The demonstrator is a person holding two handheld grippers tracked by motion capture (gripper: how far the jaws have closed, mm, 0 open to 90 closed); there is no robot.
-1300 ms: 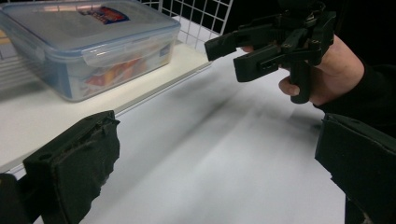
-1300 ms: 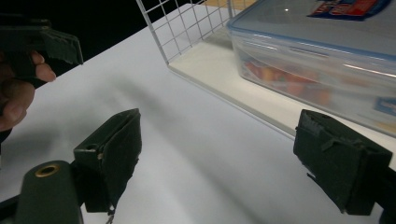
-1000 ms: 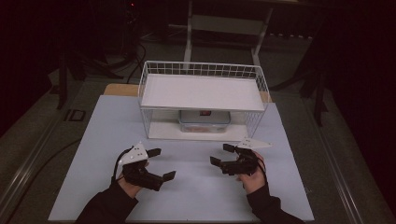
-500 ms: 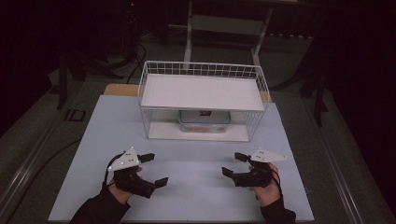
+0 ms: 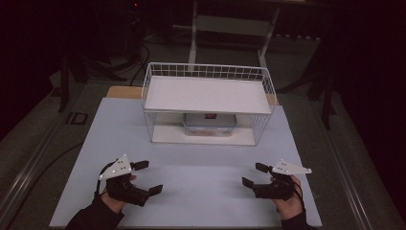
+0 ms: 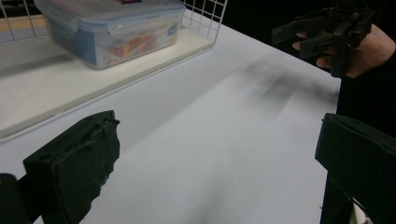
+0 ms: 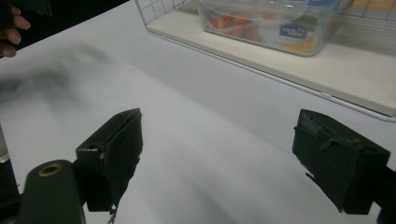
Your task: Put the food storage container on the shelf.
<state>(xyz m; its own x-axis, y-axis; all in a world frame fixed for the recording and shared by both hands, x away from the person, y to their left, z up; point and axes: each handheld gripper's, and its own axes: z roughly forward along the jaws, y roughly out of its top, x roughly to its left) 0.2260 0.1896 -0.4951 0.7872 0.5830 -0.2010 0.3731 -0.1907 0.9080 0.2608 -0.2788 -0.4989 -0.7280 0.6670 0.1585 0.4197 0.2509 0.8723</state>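
Observation:
A white wire shelf rack stands at the back of the white table. On its lower board sits a clear plastic food box with a blue lid. My left gripper hovers low over the table's front left, open, with nothing between its jaws. My right gripper is at the front right, also open and empty. The right hand and its gripper show far off in the left gripper view.
The rack's top shelf is a bare white board with a wire rim. A wooden strip shows behind the table. Dark floor, cables and metal stand legs surround the table.
Both hands have drawn back toward the front edge and spread apart, the left going left and the right going right. The jaws stay open.

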